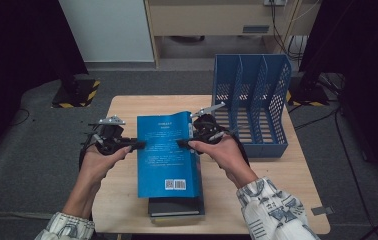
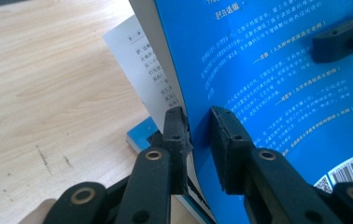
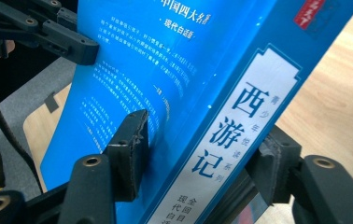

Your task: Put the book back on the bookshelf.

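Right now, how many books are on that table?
2 that I can tell. The blue book is gripped at its side edges, lifted above the table. A dark book lies flat under it at the near edge; more may be hidden beneath.

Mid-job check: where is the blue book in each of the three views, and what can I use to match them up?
High view: the blue book lies mid-table, atop a dark book, between both grippers.
Left gripper view: it fills the right half, cover edge between the jaws.
Right gripper view: it runs up the centre, white spine label between the jaws.
Shared landmark: the light wooden table.
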{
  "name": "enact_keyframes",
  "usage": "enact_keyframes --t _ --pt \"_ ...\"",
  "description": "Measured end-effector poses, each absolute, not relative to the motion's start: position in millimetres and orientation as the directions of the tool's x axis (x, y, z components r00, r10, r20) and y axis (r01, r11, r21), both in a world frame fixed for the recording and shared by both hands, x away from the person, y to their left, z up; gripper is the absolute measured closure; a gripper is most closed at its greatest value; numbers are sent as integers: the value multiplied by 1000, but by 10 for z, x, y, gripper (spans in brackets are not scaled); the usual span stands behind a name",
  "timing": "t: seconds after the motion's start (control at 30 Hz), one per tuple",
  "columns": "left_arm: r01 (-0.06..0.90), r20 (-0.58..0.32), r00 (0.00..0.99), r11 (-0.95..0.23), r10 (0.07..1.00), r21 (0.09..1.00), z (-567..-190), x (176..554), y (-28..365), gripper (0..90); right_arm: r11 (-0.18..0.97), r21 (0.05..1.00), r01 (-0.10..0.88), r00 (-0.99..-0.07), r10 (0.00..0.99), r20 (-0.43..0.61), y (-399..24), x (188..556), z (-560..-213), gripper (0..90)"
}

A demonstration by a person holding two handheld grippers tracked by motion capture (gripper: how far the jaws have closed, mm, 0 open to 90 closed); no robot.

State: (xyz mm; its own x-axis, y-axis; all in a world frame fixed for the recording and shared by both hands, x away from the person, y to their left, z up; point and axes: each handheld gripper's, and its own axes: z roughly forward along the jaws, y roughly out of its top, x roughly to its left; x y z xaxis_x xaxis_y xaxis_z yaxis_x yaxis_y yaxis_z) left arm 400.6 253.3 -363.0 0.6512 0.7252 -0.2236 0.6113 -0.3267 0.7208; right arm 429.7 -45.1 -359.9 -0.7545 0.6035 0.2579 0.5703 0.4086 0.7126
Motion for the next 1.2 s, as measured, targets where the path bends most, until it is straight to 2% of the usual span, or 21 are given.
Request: enact_keyframes --t 0.73,1.2 --pt "576 -201 670 -330 714 748 -3490 4063 2454 765 389 755 528 -756 621 209 -473 4368 -3426 483" --pt "546 -177 665 -310 726 778 -3358 4356 2477 770 354 812 465 -736 663 133 -401 4589 -3233 536"
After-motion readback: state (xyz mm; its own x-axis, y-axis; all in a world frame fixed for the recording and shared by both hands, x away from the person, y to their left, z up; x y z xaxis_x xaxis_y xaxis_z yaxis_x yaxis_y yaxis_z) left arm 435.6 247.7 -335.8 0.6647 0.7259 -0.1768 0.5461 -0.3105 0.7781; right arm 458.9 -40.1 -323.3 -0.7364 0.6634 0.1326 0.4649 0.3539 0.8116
